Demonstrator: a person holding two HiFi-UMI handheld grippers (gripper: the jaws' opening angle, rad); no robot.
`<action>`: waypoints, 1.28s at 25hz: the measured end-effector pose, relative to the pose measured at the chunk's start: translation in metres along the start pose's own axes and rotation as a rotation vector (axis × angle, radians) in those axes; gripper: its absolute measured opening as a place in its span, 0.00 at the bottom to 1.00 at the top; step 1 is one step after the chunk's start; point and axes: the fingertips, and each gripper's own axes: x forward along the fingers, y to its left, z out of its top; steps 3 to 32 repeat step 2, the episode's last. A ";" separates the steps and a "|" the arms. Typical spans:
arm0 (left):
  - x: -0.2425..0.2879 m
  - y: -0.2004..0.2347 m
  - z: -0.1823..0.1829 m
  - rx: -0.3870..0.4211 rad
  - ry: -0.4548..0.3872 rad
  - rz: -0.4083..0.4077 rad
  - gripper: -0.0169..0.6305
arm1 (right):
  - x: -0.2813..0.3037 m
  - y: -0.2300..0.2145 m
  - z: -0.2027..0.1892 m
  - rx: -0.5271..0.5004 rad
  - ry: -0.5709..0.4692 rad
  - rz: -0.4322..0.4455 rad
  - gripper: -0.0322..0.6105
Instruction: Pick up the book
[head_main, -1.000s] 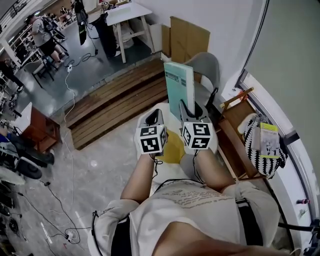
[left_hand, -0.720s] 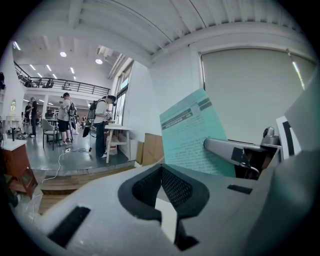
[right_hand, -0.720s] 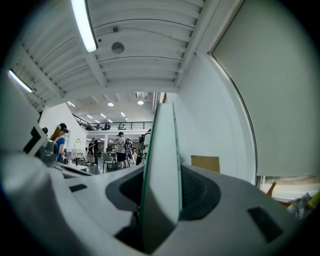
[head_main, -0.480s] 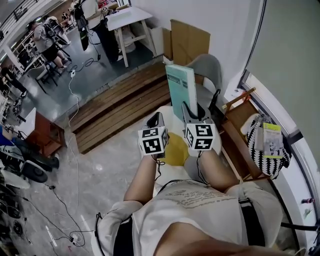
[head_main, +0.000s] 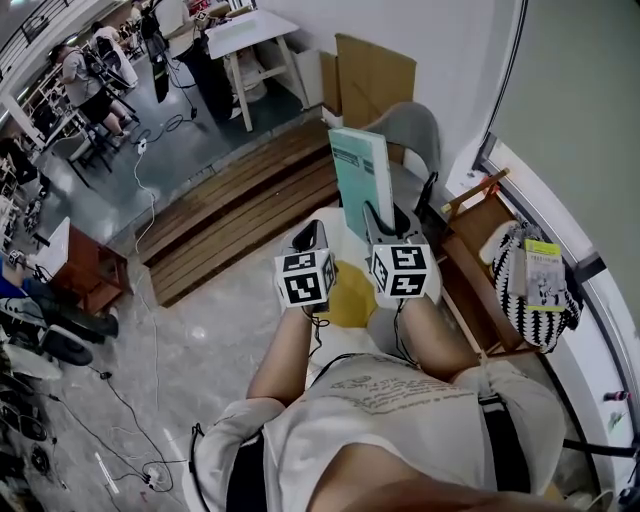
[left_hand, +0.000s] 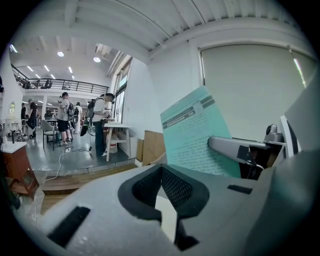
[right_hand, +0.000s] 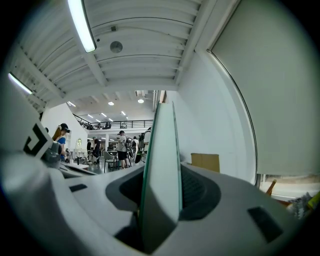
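Book (head_main: 360, 170) is riding upright, clamped in right gripper (head_main: 383, 218), left gripper (head_main: 310, 238) idling closed and empty; pickup seemingly complete, needing only steady holding

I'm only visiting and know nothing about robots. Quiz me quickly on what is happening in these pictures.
1. The teal book is clamped by: A. the left gripper; B. the right gripper; C. neither.
2. True or false: the book lies flat on the floor.
3. Fill in: between the left gripper's jaws there is ____.
Key: 1 B; 2 false, it is held up on edge; 3 nothing.
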 end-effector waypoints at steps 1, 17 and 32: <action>0.001 0.000 0.000 0.001 0.001 0.000 0.06 | 0.001 0.000 0.000 0.000 -0.001 0.001 0.32; 0.001 0.000 0.000 0.003 0.001 0.000 0.05 | 0.001 0.000 0.000 0.000 -0.002 0.002 0.32; 0.001 0.000 0.000 0.003 0.001 0.000 0.05 | 0.001 0.000 0.000 0.000 -0.002 0.002 0.32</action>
